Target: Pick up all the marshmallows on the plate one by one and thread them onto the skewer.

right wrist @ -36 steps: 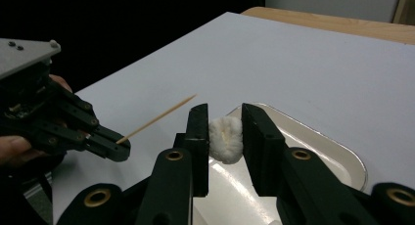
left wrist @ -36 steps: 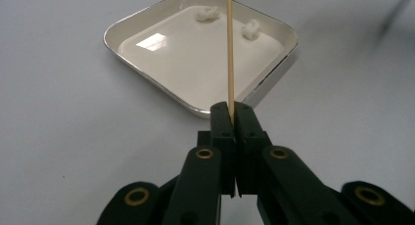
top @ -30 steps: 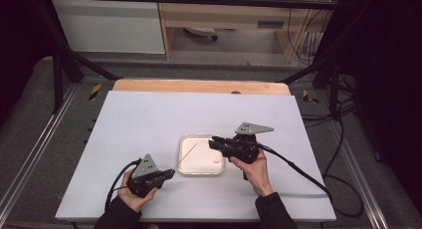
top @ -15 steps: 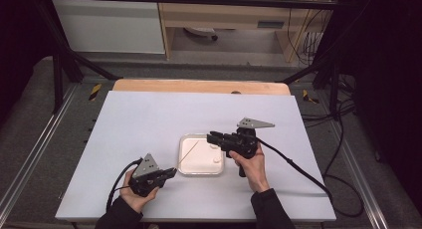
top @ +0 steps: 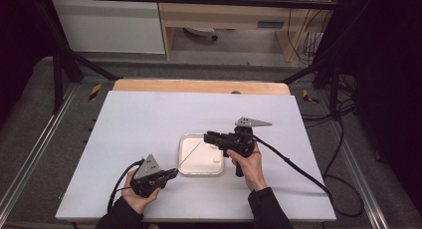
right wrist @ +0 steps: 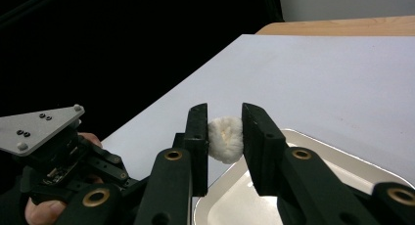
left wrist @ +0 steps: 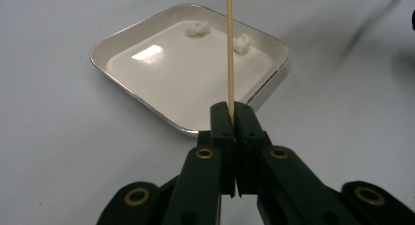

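- Left gripper (top: 171, 173), low and left of centre in the high view: jaws fully together, clamped on the butt end of a thin pale wooden skewer (top: 189, 159).
- In the left gripper view the left gripper (left wrist: 230, 116) pinches the thin pale wooden skewer (left wrist: 229, 49) between its pad tips; the stick rises straight up and leaves the frame at the top edge, crossing over the tray.
- In the high view the skewer slants up and to the right from the jaws, its tip over the tray near the right gripper.
- Right gripper (top: 211, 137), right of centre in the high view: it lies level, pointing left, above the tray's upper right corner.
- In the right gripper view the right gripper (right wrist: 224, 137) has its jaws partly apart and pressed on both sides of a small white fluffy marshmallow-like piece (right wrist: 225, 139), held clear above the tray.
- Shallow square white tray with rounded corners (top: 186, 165) sits at the middle of the white tabletop (top: 149, 114), between the two hands.
- Two further small white pieces (left wrist: 197, 28) and (left wrist: 241, 43) lie inside the tray along its far edge in the left gripper view, one on each side of the skewer line.
- Left hand (right wrist: 44, 210) and its grey three-cornered plate (right wrist: 36, 127) appear lower left in the right gripper view.
- Black cable (top: 298, 169) trails from the right gripper toward the lower right of the table.
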The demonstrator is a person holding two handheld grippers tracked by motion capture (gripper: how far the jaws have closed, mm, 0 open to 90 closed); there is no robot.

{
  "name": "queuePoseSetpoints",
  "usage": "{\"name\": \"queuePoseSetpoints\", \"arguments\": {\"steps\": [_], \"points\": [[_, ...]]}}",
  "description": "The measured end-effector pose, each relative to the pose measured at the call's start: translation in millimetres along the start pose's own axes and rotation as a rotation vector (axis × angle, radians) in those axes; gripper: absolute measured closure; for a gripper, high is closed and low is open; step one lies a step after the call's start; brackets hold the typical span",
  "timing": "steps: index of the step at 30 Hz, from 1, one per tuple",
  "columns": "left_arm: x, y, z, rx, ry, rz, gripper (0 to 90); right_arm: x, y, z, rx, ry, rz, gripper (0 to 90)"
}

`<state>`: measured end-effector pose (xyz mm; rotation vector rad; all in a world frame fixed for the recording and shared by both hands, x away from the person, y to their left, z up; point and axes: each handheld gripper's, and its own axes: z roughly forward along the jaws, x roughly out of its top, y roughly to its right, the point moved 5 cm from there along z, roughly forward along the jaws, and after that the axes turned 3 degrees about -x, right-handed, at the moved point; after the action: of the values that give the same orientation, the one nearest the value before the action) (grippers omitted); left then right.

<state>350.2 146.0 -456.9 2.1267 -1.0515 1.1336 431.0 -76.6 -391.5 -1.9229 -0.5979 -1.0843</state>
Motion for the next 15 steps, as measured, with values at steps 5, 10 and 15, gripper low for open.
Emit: {"name": "queuePoseSetpoints", "arguments": {"steps": [5, 10, 15], "points": [[0.3, 1.2, 0.2, -0.002, 0.003, 0.001, 88.5, -1.5, 0.0, 4.1, 0.008, -0.003, 0.011, 73.6], [0.4, 1.3, 0.3, -0.002, 0.003, 0.002, 88.5, -2.6, -0.6, 5.5, 0.017, -0.007, 0.018, 73.6], [0.4, 1.5, 0.2, -0.003, 0.002, 0.004, 88.5, -4.2, -1.1, 7.1, 0.027, -0.009, 0.022, 73.6]]}}
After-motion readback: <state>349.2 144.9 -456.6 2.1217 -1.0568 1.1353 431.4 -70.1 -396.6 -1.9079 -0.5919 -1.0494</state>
